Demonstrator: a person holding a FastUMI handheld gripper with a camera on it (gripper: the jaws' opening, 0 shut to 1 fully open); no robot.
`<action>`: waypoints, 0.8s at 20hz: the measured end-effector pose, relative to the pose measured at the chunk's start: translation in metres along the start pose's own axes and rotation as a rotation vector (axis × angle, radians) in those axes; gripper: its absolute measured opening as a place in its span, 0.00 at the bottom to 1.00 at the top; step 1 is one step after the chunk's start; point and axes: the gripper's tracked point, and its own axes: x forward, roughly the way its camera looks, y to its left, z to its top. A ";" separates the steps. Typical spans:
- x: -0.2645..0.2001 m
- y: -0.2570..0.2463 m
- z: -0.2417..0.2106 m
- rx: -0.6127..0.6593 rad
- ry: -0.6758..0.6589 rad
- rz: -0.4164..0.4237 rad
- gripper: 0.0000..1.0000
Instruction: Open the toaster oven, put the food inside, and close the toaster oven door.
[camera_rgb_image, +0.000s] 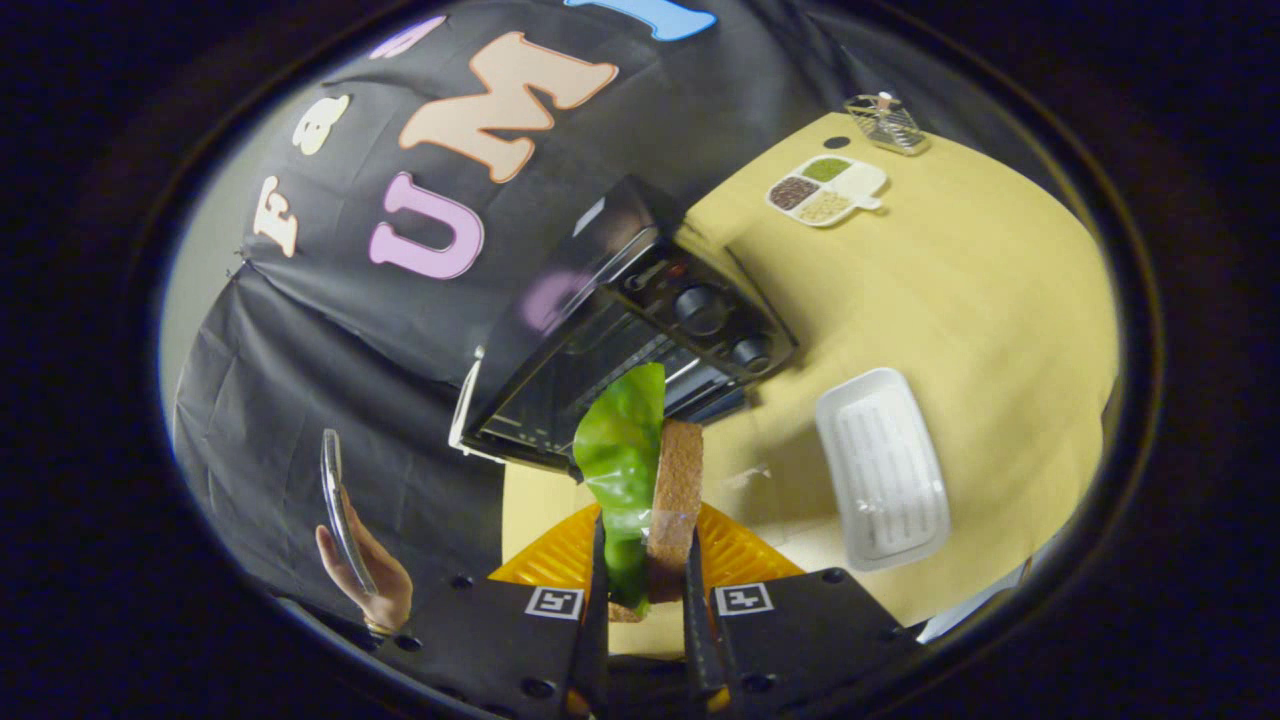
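Grip: the gripper (645, 610) is pinching the sandwich (650, 480) from both sides, one finger against the lettuce face and one against the bread face. Squeezing across the layers keeps the stack together, so that's probably why it's held flat-side to flat-side.

Where the food is: clamped between the fingers and sticking out ahead of them, lifted above the orange tray (735, 555) that sits just under the fingertips. The toaster oven (620, 330) is right beyond it.

How the food looks: a slice of brown, grainy bread standing on edge with a big glossy green lettuce leaf (622, 450) beside it. The leaf is taller than the bread and flops out past the top. Looks like toy food to me, way too shiny.

Oven: its door is dropped down, the dark cavity and rack bars are showing, with two knobs on the panel next to them. So my guess is the opening step is done, and the sandwich is lined up to go in.

Other stuff: a white ridged tray (880, 470) on the yellow table (1000, 300), a divided dish of grains (825, 190) further back, and a person's hand (370, 570) holding a phone off to the side.
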 end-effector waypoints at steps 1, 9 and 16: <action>0.008 0.011 -0.002 0.010 -0.015 0.025 0.33; 0.090 0.054 0.012 0.205 -0.209 0.126 0.33; 0.144 0.065 0.021 0.251 -0.289 0.128 0.33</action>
